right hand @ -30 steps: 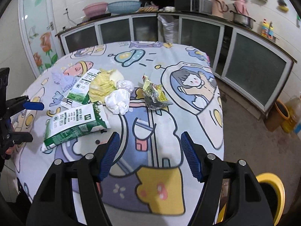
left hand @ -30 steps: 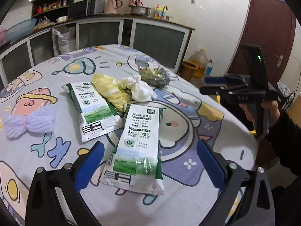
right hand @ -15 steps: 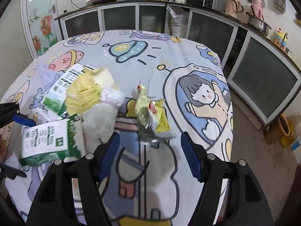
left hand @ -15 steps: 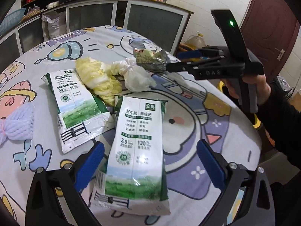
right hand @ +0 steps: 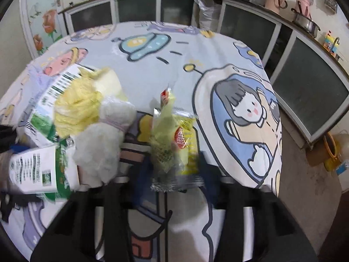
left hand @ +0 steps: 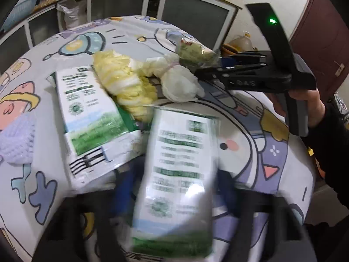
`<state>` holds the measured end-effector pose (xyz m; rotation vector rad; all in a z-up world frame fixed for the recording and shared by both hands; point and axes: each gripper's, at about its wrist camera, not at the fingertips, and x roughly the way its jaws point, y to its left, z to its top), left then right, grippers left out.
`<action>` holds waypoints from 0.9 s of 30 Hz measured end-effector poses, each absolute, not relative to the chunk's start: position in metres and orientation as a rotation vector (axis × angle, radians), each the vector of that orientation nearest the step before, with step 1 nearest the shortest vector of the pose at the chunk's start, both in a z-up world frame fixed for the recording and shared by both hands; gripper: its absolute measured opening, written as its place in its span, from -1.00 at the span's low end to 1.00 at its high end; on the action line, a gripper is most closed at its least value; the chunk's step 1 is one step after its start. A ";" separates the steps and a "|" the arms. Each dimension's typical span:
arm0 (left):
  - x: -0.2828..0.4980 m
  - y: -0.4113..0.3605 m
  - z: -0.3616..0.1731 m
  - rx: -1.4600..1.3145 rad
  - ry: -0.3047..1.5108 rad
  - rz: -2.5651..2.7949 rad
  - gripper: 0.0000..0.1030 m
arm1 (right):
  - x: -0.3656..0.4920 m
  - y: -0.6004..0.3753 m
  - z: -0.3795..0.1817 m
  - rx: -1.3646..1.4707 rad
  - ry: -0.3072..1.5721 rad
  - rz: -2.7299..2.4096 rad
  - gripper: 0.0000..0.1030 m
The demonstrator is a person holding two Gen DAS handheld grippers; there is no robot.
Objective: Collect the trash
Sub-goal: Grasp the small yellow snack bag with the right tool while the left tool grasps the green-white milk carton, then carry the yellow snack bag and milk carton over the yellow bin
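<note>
Trash lies on a round table with a cartoon cloth (left hand: 250, 126). In the left wrist view my left gripper (left hand: 174, 192) has its blurred blue fingers close on either side of a green-and-white milk pouch (left hand: 178, 174). A second milk pouch (left hand: 87, 118) lies to its left, by yellow cabbage leaves (left hand: 124, 85) and a knotted white plastic bag (left hand: 178, 83). In the right wrist view my right gripper (right hand: 172, 172) straddles a yellow-green snack wrapper (right hand: 174, 139), fingers narrowed around it. The right gripper also shows in the left wrist view (left hand: 220, 65) at the wrapper (left hand: 196, 52).
A purple foam net (left hand: 15, 139) lies at the table's left edge. Kitchen cabinets (right hand: 305, 91) run behind and to the right of the table. An orange bucket and an oil bottle (right hand: 333, 152) stand on the floor by the cabinets.
Both grippers moved forward onto their items. The left fingers narrowed around the near milk pouch. The right fingers narrowed around the snack wrapper.
</note>
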<state>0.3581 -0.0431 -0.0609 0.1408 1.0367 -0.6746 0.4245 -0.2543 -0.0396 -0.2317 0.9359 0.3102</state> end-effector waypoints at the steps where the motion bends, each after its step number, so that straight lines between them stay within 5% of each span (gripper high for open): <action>1: 0.358 -0.043 -0.060 0.130 1.029 -0.678 0.04 | 0.424 -0.255 -0.039 -0.220 0.933 0.320 -0.63; 27: 0.234 -0.012 -0.010 0.034 0.930 -0.639 0.03 | 0.265 -0.319 0.046 -0.039 0.772 0.242 -0.68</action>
